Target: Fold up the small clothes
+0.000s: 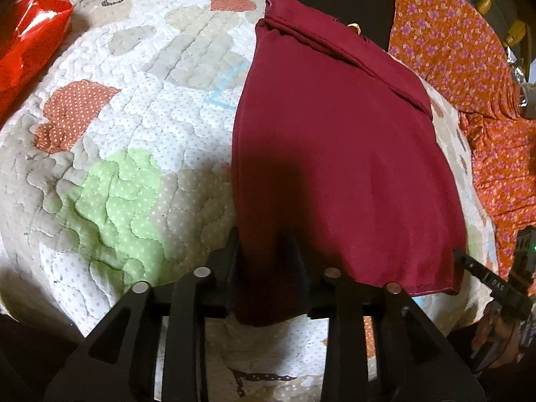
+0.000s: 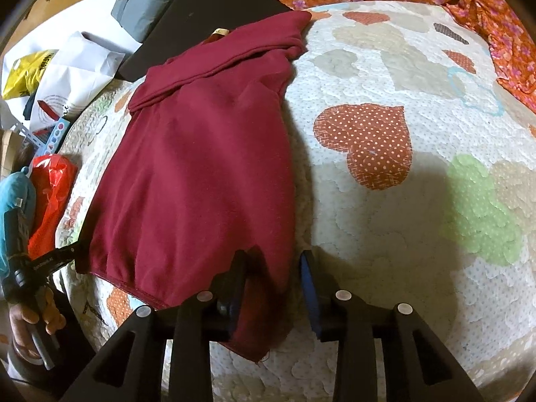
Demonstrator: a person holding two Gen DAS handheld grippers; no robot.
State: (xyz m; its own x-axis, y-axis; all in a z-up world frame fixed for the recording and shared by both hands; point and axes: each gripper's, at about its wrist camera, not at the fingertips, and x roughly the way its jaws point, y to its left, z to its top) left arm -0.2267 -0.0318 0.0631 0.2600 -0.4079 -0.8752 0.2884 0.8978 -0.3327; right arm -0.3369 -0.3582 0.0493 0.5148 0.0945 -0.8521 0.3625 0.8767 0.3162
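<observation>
A maroon garment (image 1: 335, 154) lies flat on a quilted heart-pattern blanket (image 1: 134, 134), sleeves folded in at the far end. My left gripper (image 1: 266, 244) straddles its near left hem corner, with cloth lying between the parted fingers. In the right wrist view the same garment (image 2: 194, 174) stretches away. My right gripper (image 2: 273, 264) is open, and the near right hem corner lies between its fingers (image 2: 310, 288). Each gripper shows at the edge of the other's view: the right one (image 1: 469, 261) and the left one (image 2: 67, 254).
An orange floral cloth (image 1: 469, 77) lies along the right of the blanket. A red plastic bag (image 1: 30, 37) sits at the left. A dark flat board (image 2: 201, 16) lies beyond the garment. White and yellow bags (image 2: 67, 67) lie past it.
</observation>
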